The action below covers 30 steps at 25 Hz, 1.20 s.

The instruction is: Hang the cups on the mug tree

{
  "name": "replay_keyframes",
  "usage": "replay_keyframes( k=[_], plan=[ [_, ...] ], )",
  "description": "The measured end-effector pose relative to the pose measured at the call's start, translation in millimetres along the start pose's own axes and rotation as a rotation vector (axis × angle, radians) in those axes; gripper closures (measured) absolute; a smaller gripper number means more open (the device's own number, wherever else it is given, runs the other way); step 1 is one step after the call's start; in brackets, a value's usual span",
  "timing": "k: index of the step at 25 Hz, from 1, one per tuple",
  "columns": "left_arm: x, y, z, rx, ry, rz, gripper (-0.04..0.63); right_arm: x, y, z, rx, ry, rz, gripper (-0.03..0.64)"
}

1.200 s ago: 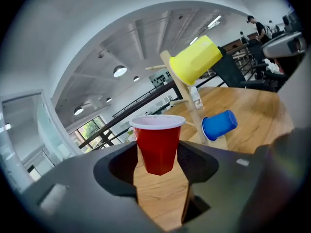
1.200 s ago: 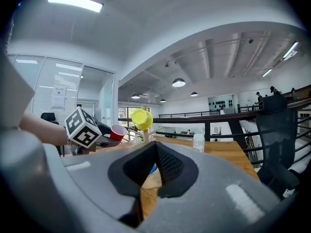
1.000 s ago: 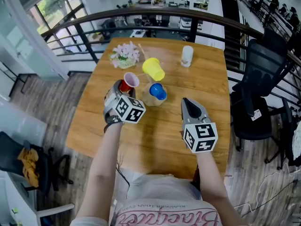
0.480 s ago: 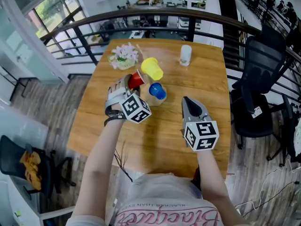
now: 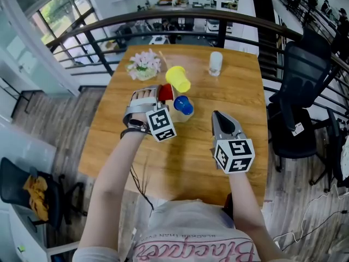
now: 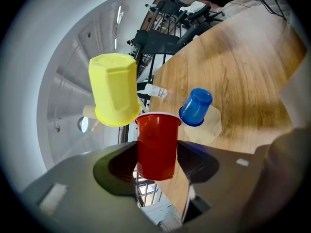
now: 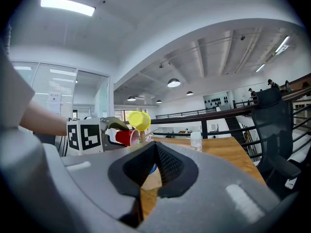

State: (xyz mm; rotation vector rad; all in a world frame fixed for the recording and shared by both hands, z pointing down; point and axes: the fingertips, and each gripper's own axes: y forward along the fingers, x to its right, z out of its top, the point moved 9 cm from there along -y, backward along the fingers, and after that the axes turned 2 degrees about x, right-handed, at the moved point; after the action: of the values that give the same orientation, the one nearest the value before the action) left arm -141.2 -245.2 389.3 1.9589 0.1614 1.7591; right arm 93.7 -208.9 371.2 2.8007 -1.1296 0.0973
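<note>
A wooden mug tree (image 5: pixel 175 117) stands mid-table with a yellow cup (image 5: pixel 178 79) hung high on it and a blue cup (image 5: pixel 184 106) lower down. My left gripper (image 5: pixel 160 95) is shut on a red cup (image 5: pixel 166 91), held on its side just left of the tree and below the yellow cup. In the left gripper view the red cup (image 6: pixel 157 144) sits between the pads, with the yellow cup (image 6: pixel 115 89) up left and the blue cup (image 6: pixel 196 107) to the right. My right gripper (image 5: pixel 222 123) hovers right of the tree, shut and empty.
A pot of pale pink flowers (image 5: pixel 143 64) stands at the table's far left and a clear bottle (image 5: pixel 216 63) at its far right. A black railing (image 5: pixel 218 23) runs behind the table (image 5: pixel 120 141). A black office chair (image 5: pixel 305 91) stands to the right.
My left gripper has carried the red cup rightward and a little farther away, up beside the tree under the yellow cup. The right gripper has stayed put.
</note>
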Motion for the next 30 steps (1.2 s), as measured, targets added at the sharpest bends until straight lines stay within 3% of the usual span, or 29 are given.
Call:
replay_keyframes(
  k=[5, 12, 25, 30],
  plan=[
    [6.1, 0.1, 3.5, 0.032, 0.061, -0.020, 0.314, -2.0, 1.7, -1.8, -0.008, 0.000, -0.004, 0.615],
    [7.7, -7.4, 1.4, 0.098, -0.035, -0.019, 0.273, -9.8, 3.6, -2.8, -0.018, -0.009, -0.012, 0.615],
    [-15.1, -51.3, -20.0, 0.291, -0.380, -0.004, 0.284, -39.0, 6.2, 4.5, 0.010, -0.012, -0.054, 0.615],
    [-29.0, -70.2, -43.0, 0.383, -0.584, -0.023, 0.296, -55.0, 7.7, 11.4, 0.037, -0.022, -0.069, 0.615]
  ],
)
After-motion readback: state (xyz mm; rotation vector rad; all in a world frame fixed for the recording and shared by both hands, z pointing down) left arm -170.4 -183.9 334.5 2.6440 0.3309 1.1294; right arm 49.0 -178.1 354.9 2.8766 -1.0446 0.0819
